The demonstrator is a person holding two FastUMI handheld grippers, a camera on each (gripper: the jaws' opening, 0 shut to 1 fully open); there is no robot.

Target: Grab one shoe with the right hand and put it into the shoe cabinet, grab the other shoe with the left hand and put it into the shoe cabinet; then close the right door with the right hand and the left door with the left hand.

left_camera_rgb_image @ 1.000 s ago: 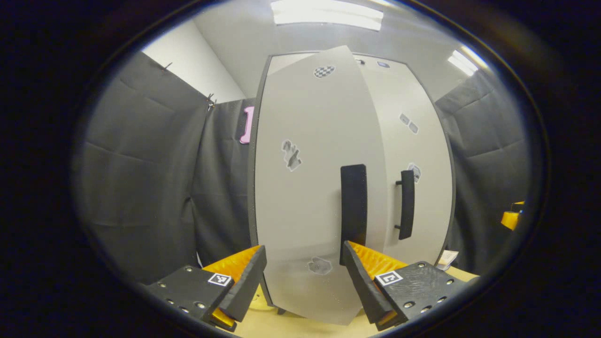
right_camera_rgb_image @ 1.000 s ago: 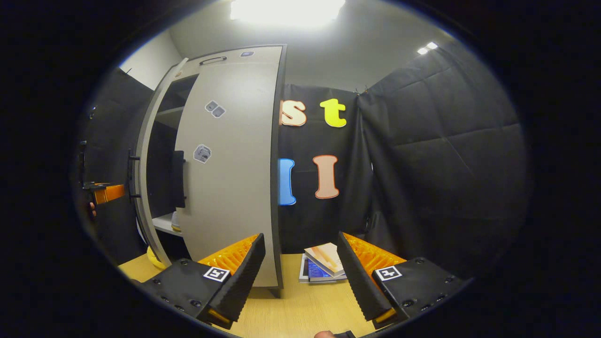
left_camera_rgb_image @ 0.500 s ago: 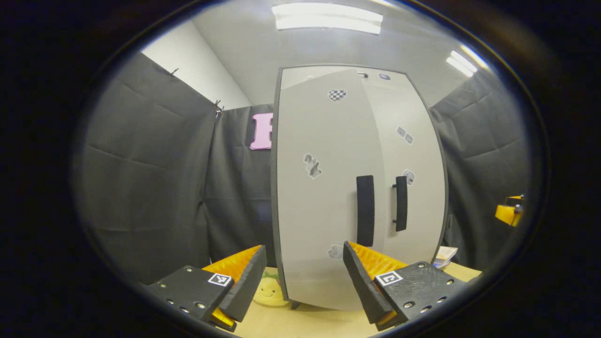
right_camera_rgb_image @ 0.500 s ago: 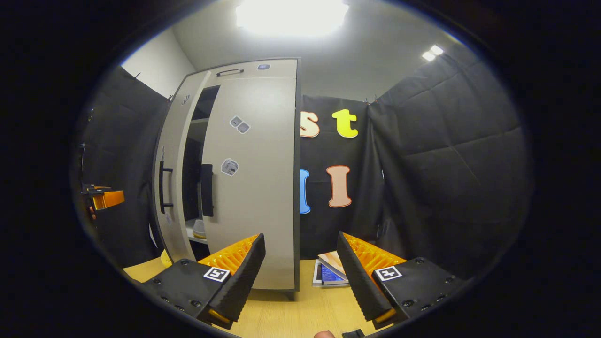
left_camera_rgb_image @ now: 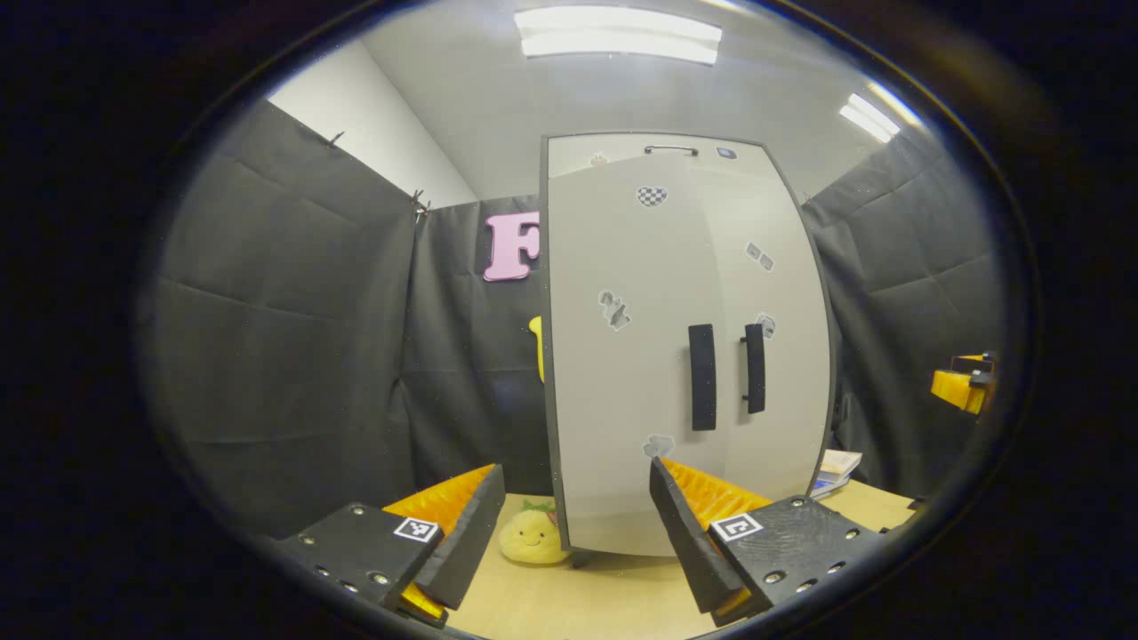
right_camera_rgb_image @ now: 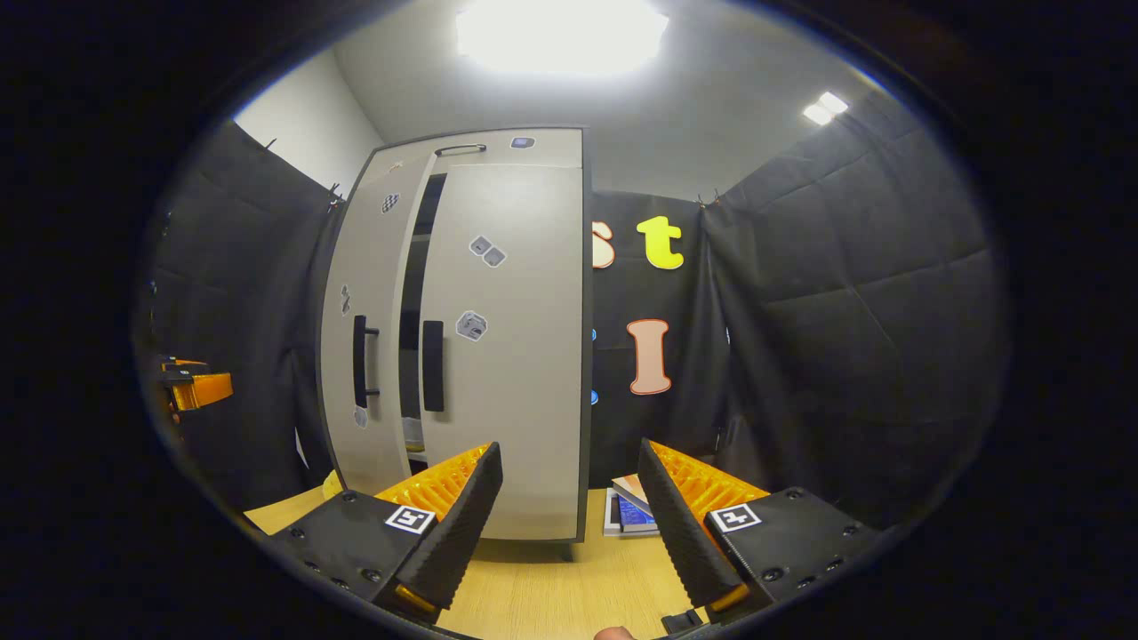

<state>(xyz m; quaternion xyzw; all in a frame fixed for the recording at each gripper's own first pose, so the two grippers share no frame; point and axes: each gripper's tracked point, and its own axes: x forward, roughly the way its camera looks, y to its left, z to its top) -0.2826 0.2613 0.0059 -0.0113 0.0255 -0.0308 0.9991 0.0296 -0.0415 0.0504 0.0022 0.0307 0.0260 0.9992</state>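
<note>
In the left gripper view, our left gripper [left_camera_rgb_image: 569,524] hangs with its fingers spread wide and nothing between them, above the pale wooden table [left_camera_rgb_image: 578,604]. Just past the left finger, a small yellow plush toy [left_camera_rgb_image: 532,538] sits on the table, close beside the foot of the shoe cabinet [left_camera_rgb_image: 685,356]. The cabinet stands upright ahead of us, a little right of centre. Its left door [left_camera_rgb_image: 622,373] and right door [left_camera_rgb_image: 782,356] look nearly flush from here, their two dark vertical handles [left_camera_rgb_image: 701,377] side by side near the middle seam. Right of the cabinet's base, a small stack of books [left_camera_rgb_image: 836,467] lies on the table. At the far right edge we see part of the other gripper.

In the right gripper view, our right gripper [right_camera_rgb_image: 569,524] is likewise open and empty over the table. At the far left edge part of the left gripper shows. The cabinet [right_camera_rgb_image: 462,338] stands left of centre, and here we see a narrow dark gap [right_camera_rgb_image: 412,329] between the left door [right_camera_rgb_image: 364,338] and the right door [right_camera_rgb_image: 507,356]. Through its lower end something pale shows on a shelf; we cannot tell whether it is a shoe. Right of the cabinet, the books [right_camera_rgb_image: 633,511] lie between our fingers.
</note>
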